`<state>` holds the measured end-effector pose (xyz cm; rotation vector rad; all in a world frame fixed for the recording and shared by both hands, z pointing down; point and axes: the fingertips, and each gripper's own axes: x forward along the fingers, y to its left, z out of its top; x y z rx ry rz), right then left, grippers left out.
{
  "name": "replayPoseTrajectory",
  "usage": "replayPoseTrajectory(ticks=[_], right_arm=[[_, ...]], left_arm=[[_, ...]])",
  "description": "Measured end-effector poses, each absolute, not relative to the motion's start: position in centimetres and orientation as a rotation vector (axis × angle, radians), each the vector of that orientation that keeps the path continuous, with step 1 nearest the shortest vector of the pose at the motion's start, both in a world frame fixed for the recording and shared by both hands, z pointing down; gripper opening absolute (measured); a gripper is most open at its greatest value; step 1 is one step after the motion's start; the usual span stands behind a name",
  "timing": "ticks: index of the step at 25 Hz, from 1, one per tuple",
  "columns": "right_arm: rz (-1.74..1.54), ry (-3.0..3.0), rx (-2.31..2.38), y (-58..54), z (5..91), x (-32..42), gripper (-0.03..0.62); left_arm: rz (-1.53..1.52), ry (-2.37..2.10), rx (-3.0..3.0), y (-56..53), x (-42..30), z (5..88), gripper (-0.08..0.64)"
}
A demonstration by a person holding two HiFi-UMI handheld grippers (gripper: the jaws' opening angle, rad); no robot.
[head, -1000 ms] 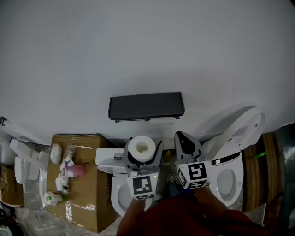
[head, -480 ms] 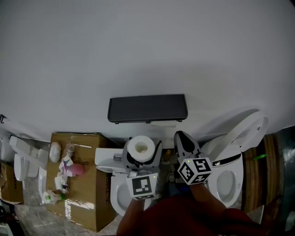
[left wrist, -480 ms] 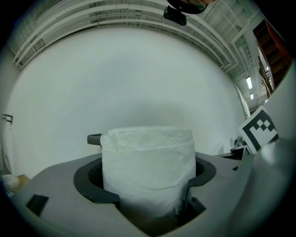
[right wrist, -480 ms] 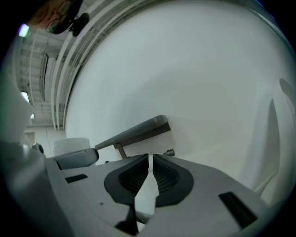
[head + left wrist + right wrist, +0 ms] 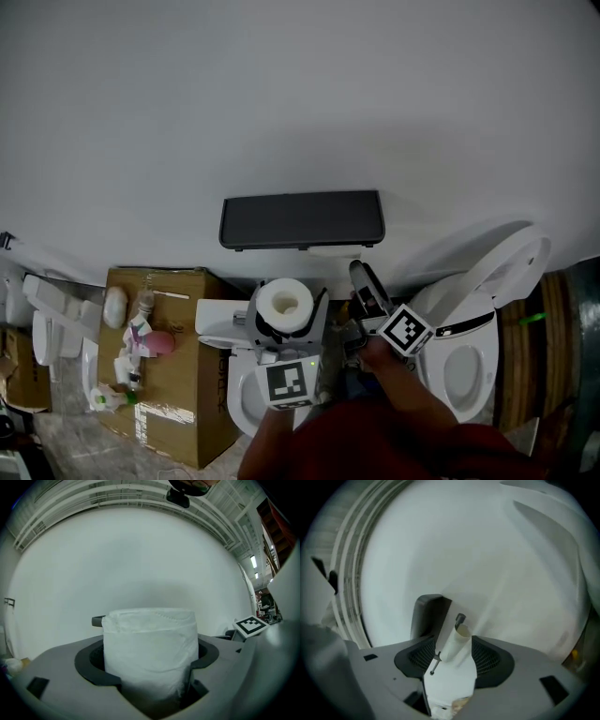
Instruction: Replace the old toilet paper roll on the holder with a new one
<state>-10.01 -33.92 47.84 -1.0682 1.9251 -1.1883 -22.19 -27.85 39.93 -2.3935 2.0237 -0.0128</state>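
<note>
New roll [image 5: 285, 302] upright, clamped in left gripper [image 5: 289, 311], just below holder [image 5: 300, 218] on the wall. Old tube [image 5: 454, 644] on a thin rod sits between right gripper [image 5: 455, 640] jaws, which are opening, pads off it

Box [image 5: 178, 375] left of roll [image 5: 284, 302], holder [image 5: 301, 219] behind
</note>
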Motion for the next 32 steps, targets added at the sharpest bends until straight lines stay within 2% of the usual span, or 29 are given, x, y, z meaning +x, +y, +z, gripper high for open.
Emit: replayPoseTrajectory(ticks=[3,6,13,15,16,17,25,32], right_arm=[[-1.266,1.802,-0.999,-35.2,48.9,-9.8,0.247],[-1.207,1.825,-0.937,-36.5,48.1,-10.6,0.256],[-1.236,1.819,-0.952,-38.1,48.7,-12.1,0.255],[-1.253,1.797,-0.970,-38.5,49.0,-12.0,0.242],[-1.257,1.787,-0.972,-38.6,49.0,-11.9,0.208],[-1.259,1.779,-0.966,-38.6,48.9,-11.9,0.202],[-1.231,1.776,-0.965,-38.4,48.1,-10.6,0.184],[-1.181,1.713,-1.017,-38.2,47.9,-6.7,0.176]], left_arm=[[-0.023,2.033,-2.383,-27.8,-22.5,40.0,0.439],[-0.007,2.045,-2.383,-27.8,-22.5,39.6,0.439],[-0.025,2.049,-2.377,-27.8,-22.9,39.9,0.439],[-0.030,2.050,-2.378,-27.8,-22.9,40.0,0.439],[-0.033,2.049,-2.378,-27.8,-22.8,40.1,0.439],[-0.036,2.048,-2.379,-27.9,-22.8,40.2,0.439],[-0.055,2.050,-2.382,-28.2,-22.6,40.1,0.439],[-0.028,2.026,-2.410,-28.5,-21.9,40.3,0.439]])
